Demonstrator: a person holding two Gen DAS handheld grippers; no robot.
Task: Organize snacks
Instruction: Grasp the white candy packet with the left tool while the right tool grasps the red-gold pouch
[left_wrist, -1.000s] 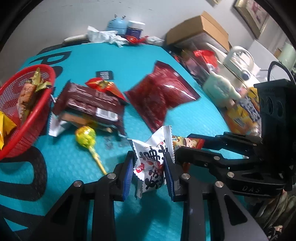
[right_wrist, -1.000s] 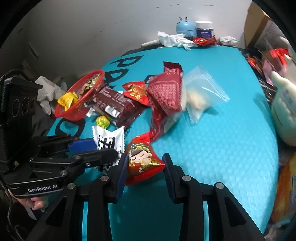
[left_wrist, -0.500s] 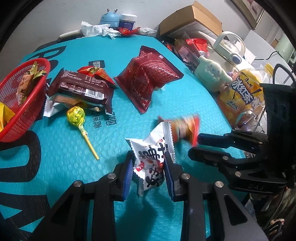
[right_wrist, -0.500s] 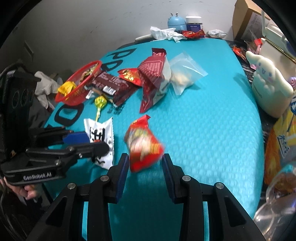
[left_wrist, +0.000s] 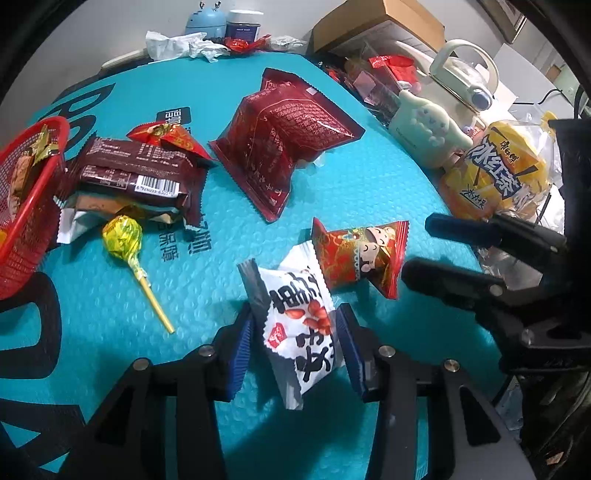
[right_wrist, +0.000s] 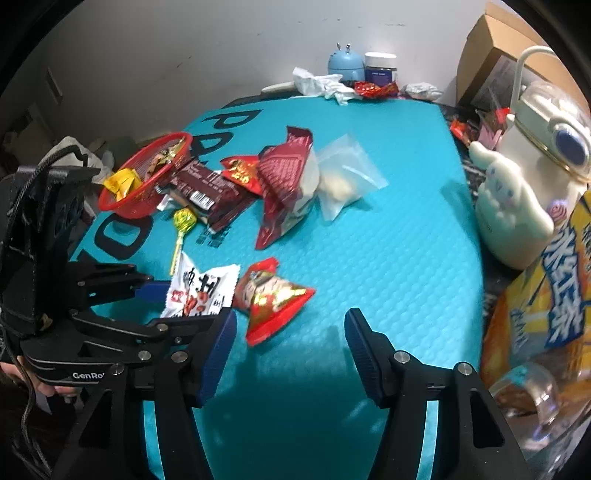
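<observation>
Both grippers, left gripper (left_wrist: 295, 345) and right gripper (right_wrist: 290, 345), show matte black frames, ribbed blue pads, silver screws, white "GenRo" lettering.

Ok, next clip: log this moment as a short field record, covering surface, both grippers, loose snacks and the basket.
surface: teal mat
left gripper: jaws just opening, white snack packet between them, pads off it
right gripper: jaws just opening, nothing between
red cartoon packet: lying on the mat beside the white one
red basket: far left, holds a few snacks
still loose: lollipop, brown bars, dark red bag
</observation>
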